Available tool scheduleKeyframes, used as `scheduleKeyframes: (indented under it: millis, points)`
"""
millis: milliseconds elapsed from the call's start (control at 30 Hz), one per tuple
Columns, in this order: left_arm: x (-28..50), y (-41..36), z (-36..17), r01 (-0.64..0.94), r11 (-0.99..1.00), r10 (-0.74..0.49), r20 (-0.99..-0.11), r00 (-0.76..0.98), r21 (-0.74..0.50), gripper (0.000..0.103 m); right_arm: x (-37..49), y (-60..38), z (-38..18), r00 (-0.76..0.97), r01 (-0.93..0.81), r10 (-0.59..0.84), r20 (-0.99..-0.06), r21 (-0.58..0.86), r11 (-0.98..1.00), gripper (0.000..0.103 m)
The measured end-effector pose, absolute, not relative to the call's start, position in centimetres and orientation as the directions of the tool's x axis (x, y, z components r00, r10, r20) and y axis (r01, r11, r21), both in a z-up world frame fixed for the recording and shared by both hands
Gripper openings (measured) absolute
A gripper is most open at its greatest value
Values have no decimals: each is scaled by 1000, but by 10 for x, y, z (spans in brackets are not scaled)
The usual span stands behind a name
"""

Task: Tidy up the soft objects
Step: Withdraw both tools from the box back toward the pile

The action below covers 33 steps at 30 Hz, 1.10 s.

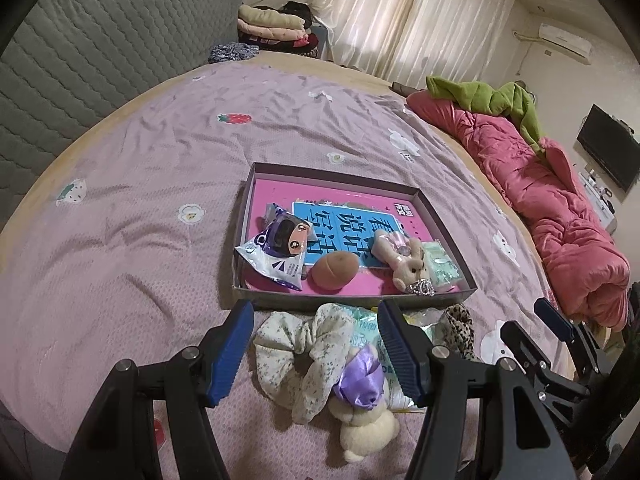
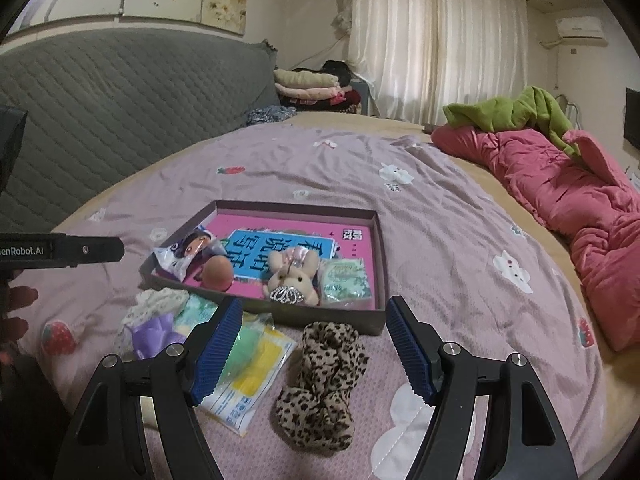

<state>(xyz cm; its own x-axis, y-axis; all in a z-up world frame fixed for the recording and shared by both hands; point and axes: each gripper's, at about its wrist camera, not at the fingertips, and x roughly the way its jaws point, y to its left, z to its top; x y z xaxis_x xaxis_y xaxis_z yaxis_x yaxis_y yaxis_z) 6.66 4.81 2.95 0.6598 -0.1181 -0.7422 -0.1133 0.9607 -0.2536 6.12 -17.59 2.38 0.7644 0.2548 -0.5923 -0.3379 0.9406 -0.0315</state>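
An open grey box (image 1: pixel 352 300) lies on the bed and holds a pink book, a cartoon-doll packet (image 1: pixel 280 252), a brown plush ball (image 1: pixel 334 270), a rabbit plush (image 1: pixel 408 268) with a tiara and a green packet (image 1: pixel 442 268). In front of the box, my left gripper (image 1: pixel 316 354) is open over a floral scrunchie (image 1: pixel 296 356) and a small cream plush with a purple bow (image 1: pixel 360 392). My right gripper (image 2: pixel 314 350) is open too, above a leopard-print hair band (image 2: pixel 324 380). A clear packet (image 2: pixel 248 364) with green and yellow contents lies under its left finger.
The purple printed bedsheet (image 1: pixel 160 200) spreads left of and behind the box. A pink quilt (image 1: pixel 560 216) with a green cloth on it is piled along the right. A grey padded headboard (image 1: pixel 100 60) and folded clothes (image 1: pixel 272 28) stand at the back. A hand (image 2: pixel 16 312) shows at the left.
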Motion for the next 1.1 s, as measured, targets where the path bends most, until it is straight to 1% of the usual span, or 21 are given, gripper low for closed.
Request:
scheduleKeyframes:
  millis: [733,1100]
  points:
    - [39,38,24,-83,964,-146,-762,631,-254,64,37,-174,21,738,-334,238,-632,-35,942,75]
    - [32,21,17,-66,968,-155,-783,602,-242,64,29,-181,18,726,-334,231,-648,-38,942,75]
